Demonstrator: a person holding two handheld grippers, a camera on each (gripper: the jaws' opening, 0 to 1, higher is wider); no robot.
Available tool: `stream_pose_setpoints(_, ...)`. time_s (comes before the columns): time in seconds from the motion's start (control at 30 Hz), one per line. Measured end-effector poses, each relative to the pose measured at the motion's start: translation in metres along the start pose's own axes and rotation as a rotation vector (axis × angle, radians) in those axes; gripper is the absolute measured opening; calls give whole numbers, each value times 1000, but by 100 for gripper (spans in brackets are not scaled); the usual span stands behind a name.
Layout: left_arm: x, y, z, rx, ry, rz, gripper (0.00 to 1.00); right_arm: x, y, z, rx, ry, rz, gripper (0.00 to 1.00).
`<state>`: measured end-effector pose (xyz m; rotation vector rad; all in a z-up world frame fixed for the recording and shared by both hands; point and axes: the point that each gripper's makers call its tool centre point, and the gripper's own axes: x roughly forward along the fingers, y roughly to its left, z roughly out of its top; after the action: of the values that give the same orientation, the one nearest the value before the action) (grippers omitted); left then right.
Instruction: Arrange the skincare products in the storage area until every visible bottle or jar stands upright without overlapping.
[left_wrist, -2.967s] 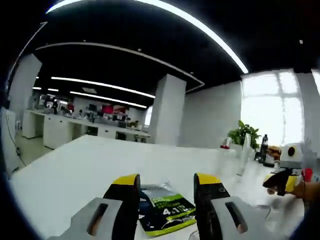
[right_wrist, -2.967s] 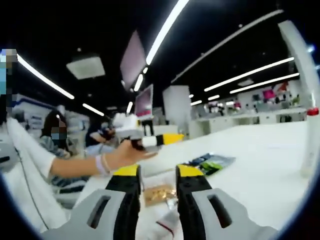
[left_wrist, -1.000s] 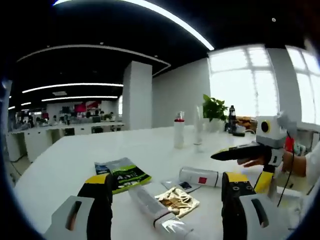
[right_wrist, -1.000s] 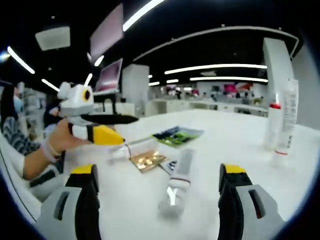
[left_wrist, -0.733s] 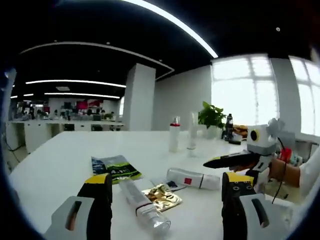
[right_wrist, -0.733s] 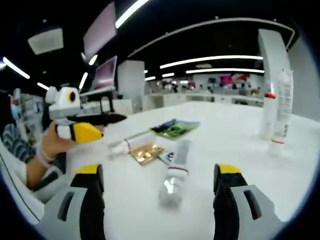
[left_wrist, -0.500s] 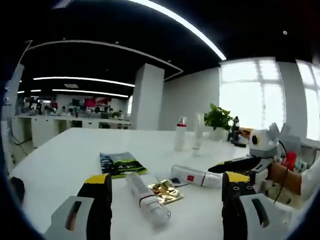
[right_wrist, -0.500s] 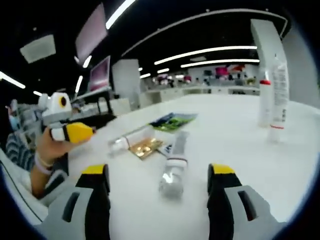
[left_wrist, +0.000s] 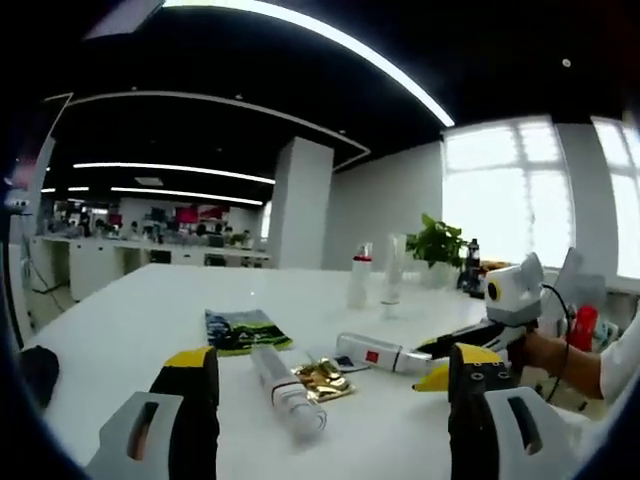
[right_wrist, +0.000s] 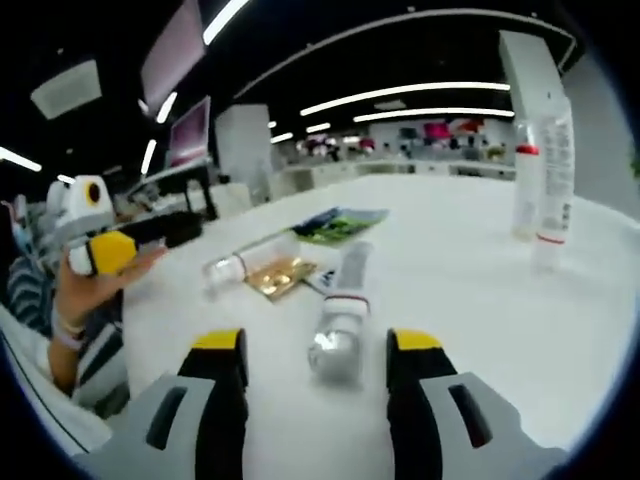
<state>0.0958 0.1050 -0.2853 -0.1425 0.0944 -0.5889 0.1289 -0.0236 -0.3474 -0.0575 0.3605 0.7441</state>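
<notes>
A white tube with a red label (left_wrist: 378, 354) lies on its side on the white table (left_wrist: 150, 320). In the right gripper view the same white tube (right_wrist: 340, 320) lies cap-first between the jaws of my right gripper (right_wrist: 318, 342), which is open and apart from it on both sides. A clear tube (left_wrist: 285, 390) lies flat in front of my left gripper (left_wrist: 332, 358), whose jaws stand wide open. The right gripper (left_wrist: 432, 365) comes in from the right, beside the white tube. Two bottles (left_wrist: 358, 280) (left_wrist: 392, 270) stand upright further back.
A gold sachet (left_wrist: 322, 378) and a green sachet (left_wrist: 243, 330) lie flat near the tubes. A dark object (left_wrist: 40, 370) sits at the table's left edge. A person's hand holds the left gripper (right_wrist: 160, 240). A potted plant (left_wrist: 440, 245) stands far back.
My right gripper has moved up to the white tube, which now lies between its jaws, and the jaws have narrowed. The left view has shifted slightly; the items have not moved.
</notes>
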Motion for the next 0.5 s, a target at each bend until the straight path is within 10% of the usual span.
stream_pose_setpoints(0.5, 7, -13, -6, -18, 3, -29, 99, -4, -10, -4, -12, 45, -78, 19)
